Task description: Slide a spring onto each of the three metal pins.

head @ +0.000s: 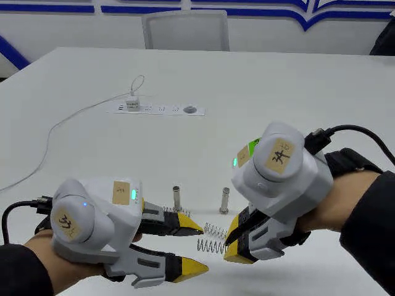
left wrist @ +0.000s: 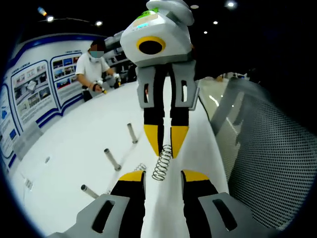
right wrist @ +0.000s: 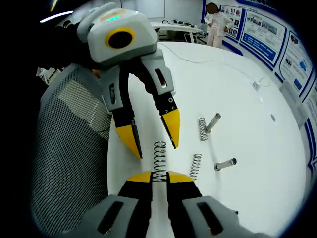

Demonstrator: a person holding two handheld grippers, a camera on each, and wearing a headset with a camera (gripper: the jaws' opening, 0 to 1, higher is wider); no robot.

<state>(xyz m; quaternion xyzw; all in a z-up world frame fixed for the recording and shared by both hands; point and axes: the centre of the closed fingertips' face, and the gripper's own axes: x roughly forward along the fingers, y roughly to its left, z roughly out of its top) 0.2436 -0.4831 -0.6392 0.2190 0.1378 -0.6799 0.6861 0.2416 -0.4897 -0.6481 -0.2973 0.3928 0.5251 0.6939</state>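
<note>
left tool (head: 203, 249): nearest, jaws wide, nothing between them.
desk (head: 247, 92): white, carries everything.
right tool (right wrist: 159, 176): pinched narrow on one end of a spring (right wrist: 159, 156), low over the desk.
pins (head: 176, 197): upright, bare, just beyond the tools.
loose springs (right wrist: 196, 166): two, lying near the pins.
risk: held by its end, the spring may flex, miss a pin top and pop free.

Bright, even light, faint shadows, fisheye edges warped, perhaps slightly soft
</note>
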